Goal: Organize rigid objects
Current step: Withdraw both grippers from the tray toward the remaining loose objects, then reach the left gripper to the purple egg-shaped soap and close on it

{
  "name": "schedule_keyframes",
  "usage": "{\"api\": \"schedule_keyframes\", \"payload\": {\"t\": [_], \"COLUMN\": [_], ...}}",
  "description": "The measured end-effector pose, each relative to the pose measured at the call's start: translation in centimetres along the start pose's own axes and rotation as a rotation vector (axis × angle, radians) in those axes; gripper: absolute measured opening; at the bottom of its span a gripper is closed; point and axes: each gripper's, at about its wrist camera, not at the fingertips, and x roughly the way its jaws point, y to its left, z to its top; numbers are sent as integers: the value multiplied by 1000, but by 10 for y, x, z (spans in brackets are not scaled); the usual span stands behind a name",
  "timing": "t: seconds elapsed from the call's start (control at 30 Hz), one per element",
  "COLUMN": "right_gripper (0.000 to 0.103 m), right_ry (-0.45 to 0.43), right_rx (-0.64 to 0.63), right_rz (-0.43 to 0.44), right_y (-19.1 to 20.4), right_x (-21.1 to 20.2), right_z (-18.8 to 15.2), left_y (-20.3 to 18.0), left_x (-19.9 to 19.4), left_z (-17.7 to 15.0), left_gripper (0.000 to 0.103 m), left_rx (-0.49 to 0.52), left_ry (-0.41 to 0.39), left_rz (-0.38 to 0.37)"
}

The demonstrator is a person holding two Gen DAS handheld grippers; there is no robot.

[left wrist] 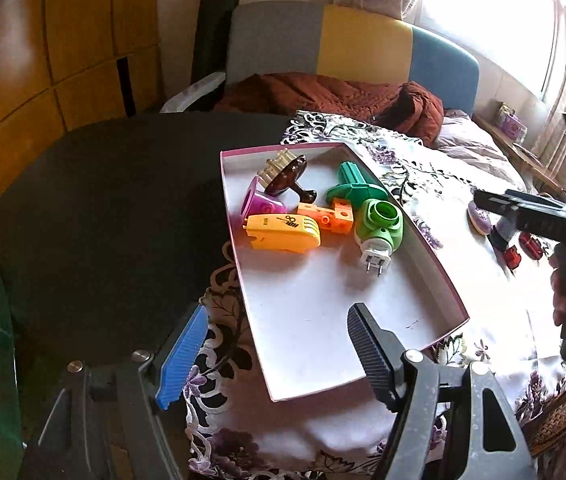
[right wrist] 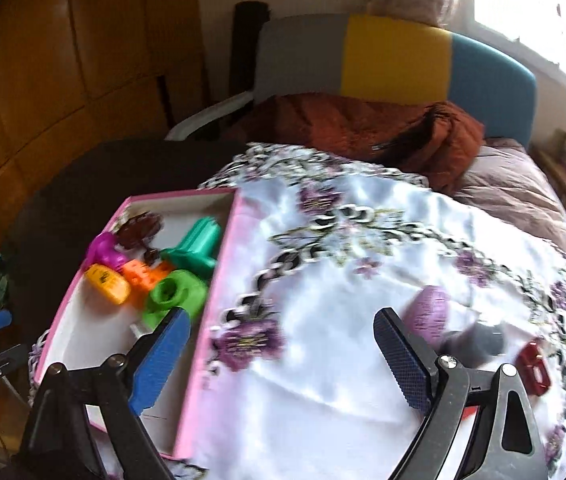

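**Sorting lot: loose items outside the box, right jaws empty**

- Right gripper (right wrist: 283, 360): jaws spread wide, nothing between them.
- Purple-and-grey object (right wrist: 443, 324): on the floral cloth (right wrist: 343, 264), just beyond the right-hand finger; blurred.
- Red piece (right wrist: 535, 364): further right, outside the jaws.
- Pink box (right wrist: 215, 300): left of the jaws, holding green, orange, yellow and magenta items.
- Left gripper (left wrist: 279, 344): parted, empty, over the box's near bare end.
- Handling advice: centre the purple object between the fingers before closing; release into the bare end.
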Motion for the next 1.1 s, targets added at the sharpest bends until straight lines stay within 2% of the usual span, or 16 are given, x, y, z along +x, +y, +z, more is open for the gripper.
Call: {"api": "schedule_keyframes", "payload": {"t": [0.23,0.43,0.53,0.57,0.67,0.87,1.1], "right_gripper": [94,97,97,97,97,97,98], "right_ry": [-94,-150,-137,-104,-125,-111,-133], "right_rx": [140,431,590,658,777,791,837], "right_rz": [-135,-308,-385,-402,-394,-367,-350], "right_y": [-73,-171,-212,-224,-245,-246,-250], "right_x": [-32,-51,-51,-50,-57,-56,-61], "right_z": [5,-12,-39,-46,-56,-57,-61], "left_y": [-6,-38,-57,-64,-85,-128,-176], "left_x": [2,3,7,8,15,26,54], "left_z": [6,12,15,16,23,40,60], "left_gripper": [73,71,71,71,71,70,70], "left_rx": [-4,99,146,161,195,252,284], "left_ry": [12,14,23,28,43,52,86], "left_rz": [-46,-107,-129,-138,-165,-220,-255]}}
